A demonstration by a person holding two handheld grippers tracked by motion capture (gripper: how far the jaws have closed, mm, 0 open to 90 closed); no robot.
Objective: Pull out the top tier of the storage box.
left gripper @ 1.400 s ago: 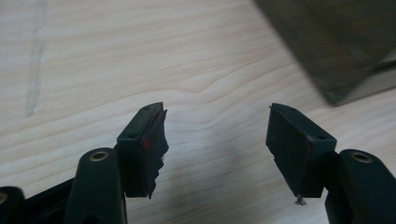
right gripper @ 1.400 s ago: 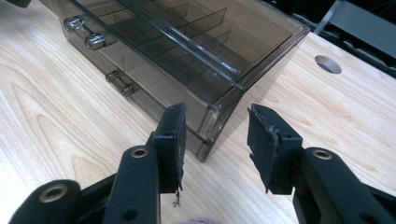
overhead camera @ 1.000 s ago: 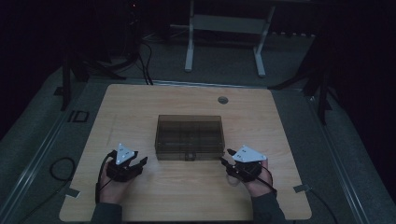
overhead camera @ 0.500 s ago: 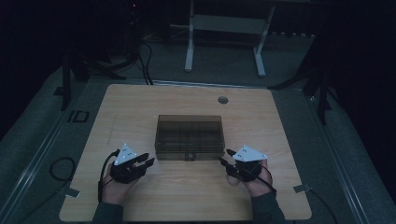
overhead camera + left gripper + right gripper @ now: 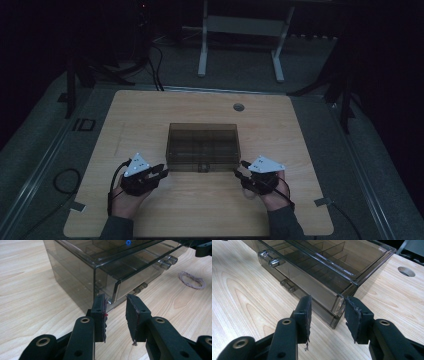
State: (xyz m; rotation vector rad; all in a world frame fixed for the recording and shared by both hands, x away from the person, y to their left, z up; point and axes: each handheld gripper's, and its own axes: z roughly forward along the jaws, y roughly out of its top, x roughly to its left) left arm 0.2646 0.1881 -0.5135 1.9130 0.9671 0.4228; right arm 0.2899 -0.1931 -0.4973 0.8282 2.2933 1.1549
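- I have the smoked plastic drawer box (image 5: 203,146) in the middle of the wooden table (image 5: 150,110), with its drawer fronts and small knobs (image 5: 270,260) turned toward my side
- My left gripper (image 5: 159,171) sits at the near left corner of the box, the right gripper (image 5: 239,170) at the near right corner, so each one meets one front corner
- In the left gripper view the jaws have just been closing and now stand with a moderate gap; the bottom corner of the box (image 5: 110,298) is just in front of that gap, very near the left pad (image 5: 103,315), but I cannot tell if it touches. Nothing is clamped, I think
- In the right gripper view the jaws stand partly open, with a wider gap, and the corner edge of the box (image 5: 339,307) is between the tips or just before them. The pads do not press on it, as far as I can see
- I judge that the two grippers are placed so to steady the box from both sides before a drawer is pulled, because a light box would slide on this smooth wood
- A thin twisted loop, maybe a rubber band (image 5: 192,280), lies on the table beyond the box front, apart from it
- A round cable hole (image 5: 238,107) is behind the box, near the far edge
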